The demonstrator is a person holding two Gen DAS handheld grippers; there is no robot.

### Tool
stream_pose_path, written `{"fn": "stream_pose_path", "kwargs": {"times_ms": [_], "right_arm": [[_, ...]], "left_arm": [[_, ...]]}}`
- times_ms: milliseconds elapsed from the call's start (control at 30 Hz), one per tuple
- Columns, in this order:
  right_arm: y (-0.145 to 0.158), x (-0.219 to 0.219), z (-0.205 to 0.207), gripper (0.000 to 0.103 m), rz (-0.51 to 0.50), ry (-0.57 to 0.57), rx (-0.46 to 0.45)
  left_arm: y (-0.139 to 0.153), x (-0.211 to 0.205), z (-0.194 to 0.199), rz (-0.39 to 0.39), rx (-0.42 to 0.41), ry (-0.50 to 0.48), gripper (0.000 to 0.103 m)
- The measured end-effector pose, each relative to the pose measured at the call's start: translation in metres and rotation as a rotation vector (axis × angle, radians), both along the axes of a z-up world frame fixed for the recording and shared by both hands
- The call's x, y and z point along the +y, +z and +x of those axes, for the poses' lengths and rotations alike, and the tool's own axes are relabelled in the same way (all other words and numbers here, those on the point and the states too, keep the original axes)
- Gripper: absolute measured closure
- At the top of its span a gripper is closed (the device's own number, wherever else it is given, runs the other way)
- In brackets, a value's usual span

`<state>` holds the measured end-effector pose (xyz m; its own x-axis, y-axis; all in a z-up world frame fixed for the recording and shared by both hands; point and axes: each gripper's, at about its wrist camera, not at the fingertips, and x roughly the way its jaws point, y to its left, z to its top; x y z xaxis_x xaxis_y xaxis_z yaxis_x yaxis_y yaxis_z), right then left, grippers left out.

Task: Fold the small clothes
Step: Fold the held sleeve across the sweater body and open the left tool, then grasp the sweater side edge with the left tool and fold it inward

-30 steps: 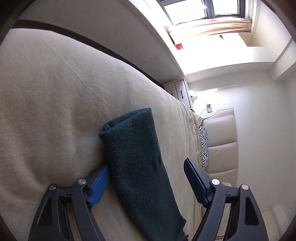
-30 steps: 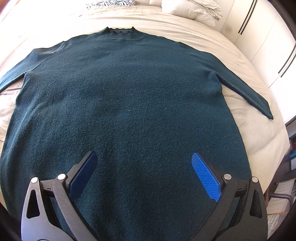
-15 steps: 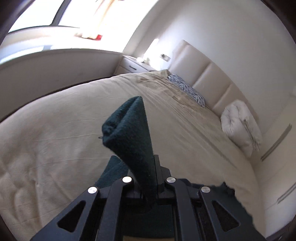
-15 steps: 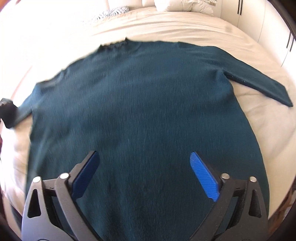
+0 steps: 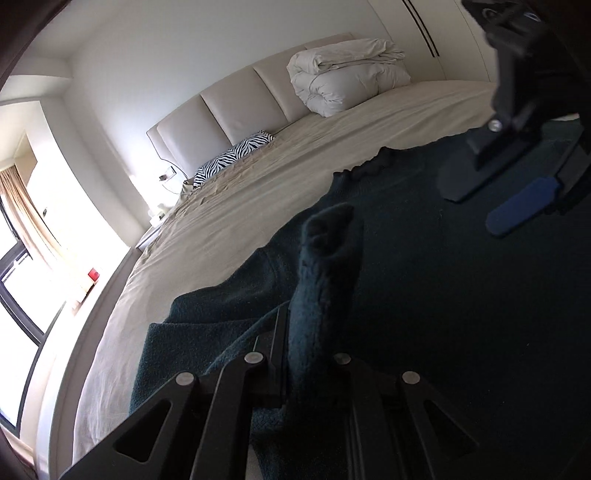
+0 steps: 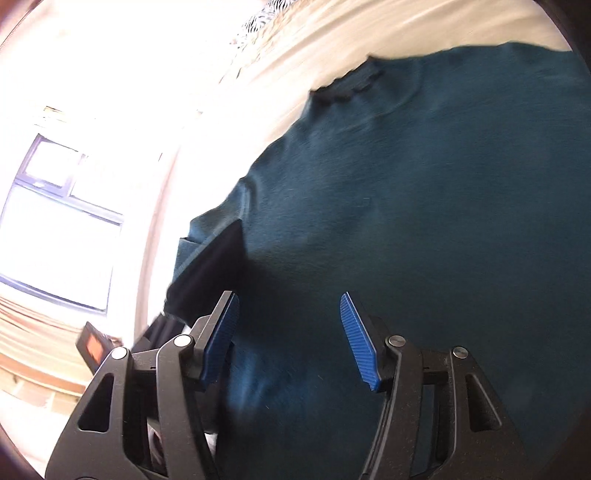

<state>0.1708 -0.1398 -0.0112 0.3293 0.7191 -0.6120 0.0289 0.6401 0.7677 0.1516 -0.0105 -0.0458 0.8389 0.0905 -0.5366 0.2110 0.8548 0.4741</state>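
Note:
A dark teal sweater [image 5: 424,258] lies spread on the beige bed; it also fills the right wrist view [image 6: 406,184]. My left gripper [image 5: 306,354] is shut on the sweater's left sleeve cuff [image 5: 325,251], which sticks up between the jaws, held over the sweater's body. My right gripper [image 6: 290,339] is open and empty, hovering over the sweater's body beside the folded-in sleeve [image 6: 207,266]. The right gripper also shows at the upper right of the left wrist view [image 5: 517,206].
The beige bed sheet [image 5: 229,206] stretches to a padded headboard [image 5: 236,107]. A rolled white duvet [image 5: 343,77] and a zebra-print pillow [image 5: 232,157] lie at the head. A window [image 6: 55,229] is on the left; wardrobe doors [image 5: 424,33] stand at the right.
My left gripper shut on the sleeve cuff, lifted it and carried it in over the sweater's body. My right gripper swung left and lower over the sweater, staying open.

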Motion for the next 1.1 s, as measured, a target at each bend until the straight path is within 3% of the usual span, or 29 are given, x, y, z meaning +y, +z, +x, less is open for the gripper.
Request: {"fn": "stream_pose_path", "kwargs": {"times_ms": [200, 400, 433, 467, 500, 533, 600, 667, 733, 833, 933, 1000, 1067, 1100], "right_arm": [[-0.015, 0.020, 0.032, 0.045, 0.174, 0.005, 0.074], [-0.025, 0.038, 0.053, 0.045, 0.131, 0.071, 0.117], [-0.026, 0.041, 0.057, 0.050, 0.124, 0.078, 0.110], [-0.025, 0.043, 0.060, 0.058, 0.113, 0.093, 0.096], [-0.026, 0.045, 0.064, 0.078, 0.099, 0.112, 0.087], [-0.024, 0.042, 0.065, 0.087, 0.082, 0.114, 0.083], [-0.021, 0.038, 0.070, 0.095, 0.053, 0.107, 0.062], [-0.032, 0.040, 0.061, 0.096, 0.016, 0.094, 0.028], [-0.026, 0.031, 0.060, 0.096, -0.017, 0.074, -0.002], [-0.020, 0.013, 0.062, 0.096, -0.088, 0.027, -0.042], [-0.014, -0.018, 0.074, 0.096, -0.173, -0.034, -0.061], [-0.011, -0.045, 0.081, 0.096, -0.207, -0.080, -0.060], [-0.008, -0.070, 0.086, 0.096, -0.230, -0.124, -0.061], [-0.005, -0.084, 0.087, 0.096, -0.245, -0.146, -0.062]], "left_arm": [[-0.010, -0.013, -0.018, 0.113, -0.025, -0.019, 0.094], [-0.010, -0.017, -0.021, 0.149, -0.035, -0.027, 0.091], [-0.011, -0.014, -0.026, 0.145, -0.034, -0.023, 0.088], [-0.009, -0.013, -0.026, 0.141, -0.032, -0.020, 0.081], [-0.008, -0.012, -0.026, 0.135, -0.030, -0.020, 0.076], [-0.007, -0.011, -0.024, 0.132, -0.030, -0.015, 0.066], [-0.005, -0.012, -0.026, 0.120, -0.038, -0.015, 0.052], [0.000, -0.012, -0.031, 0.111, -0.041, -0.020, 0.034], [0.007, -0.011, -0.039, 0.083, -0.044, -0.030, 0.028], [0.021, 0.003, -0.047, -0.026, -0.027, -0.026, 0.026], [0.036, 0.046, -0.041, -0.239, 0.038, 0.053, 0.026], [0.044, 0.087, -0.028, -0.417, 0.089, 0.137, 0.035], [0.047, 0.128, -0.011, -0.598, 0.147, 0.206, 0.059], [0.046, 0.146, -0.003, -0.670, 0.170, 0.236, 0.063]]}}
